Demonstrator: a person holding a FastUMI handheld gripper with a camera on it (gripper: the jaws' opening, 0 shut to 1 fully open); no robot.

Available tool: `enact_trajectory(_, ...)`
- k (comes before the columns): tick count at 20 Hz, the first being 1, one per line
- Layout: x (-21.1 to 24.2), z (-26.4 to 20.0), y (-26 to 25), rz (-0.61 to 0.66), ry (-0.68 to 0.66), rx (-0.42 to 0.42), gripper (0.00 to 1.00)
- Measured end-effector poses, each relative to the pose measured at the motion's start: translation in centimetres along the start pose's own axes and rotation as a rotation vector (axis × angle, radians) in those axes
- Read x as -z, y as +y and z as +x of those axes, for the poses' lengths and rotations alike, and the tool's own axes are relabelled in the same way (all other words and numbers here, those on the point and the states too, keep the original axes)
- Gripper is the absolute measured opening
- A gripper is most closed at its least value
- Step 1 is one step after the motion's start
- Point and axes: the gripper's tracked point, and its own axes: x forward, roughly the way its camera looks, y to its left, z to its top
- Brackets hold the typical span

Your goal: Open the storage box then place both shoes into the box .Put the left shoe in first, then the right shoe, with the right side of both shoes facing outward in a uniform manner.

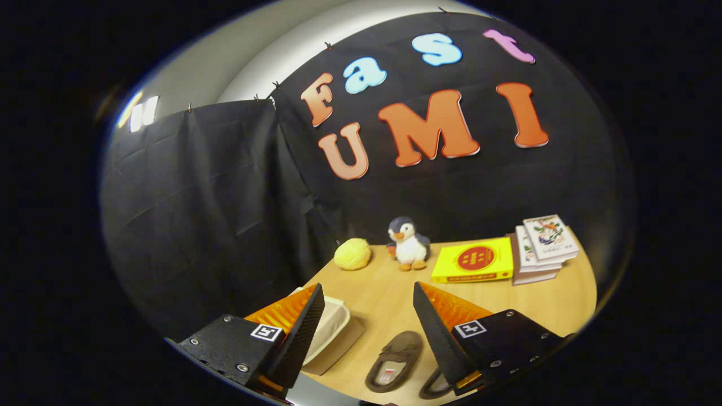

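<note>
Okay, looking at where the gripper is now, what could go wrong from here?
1. The box sits partly behind one finger of the open hand-held gripper; reaching for it half-hidden could knock it.
2. Two shoes lie close together between and under the fingers. One is half hidden, so picking the wrong shoe first seems possible.
3. Both shoes lie near the table's near edge; a nudge might push one off.

Two slippers (pixel 393 361) (pixel 434 384), one storage box (pixel 330 332), one penguin (pixel 408 243), one yellow ball (pixel 352 254), four books (pixel 472 260)
</note>
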Motion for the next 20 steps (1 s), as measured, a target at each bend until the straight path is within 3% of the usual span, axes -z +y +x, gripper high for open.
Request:
enact_trajectory(10, 13.5, 6.3, 6.1, 0.324, 0.436, -0.246, 0.96)
enact_trajectory(20, 21.3, 12.6, 8.5, 0.508, 0.606, -0.291, 0.96)
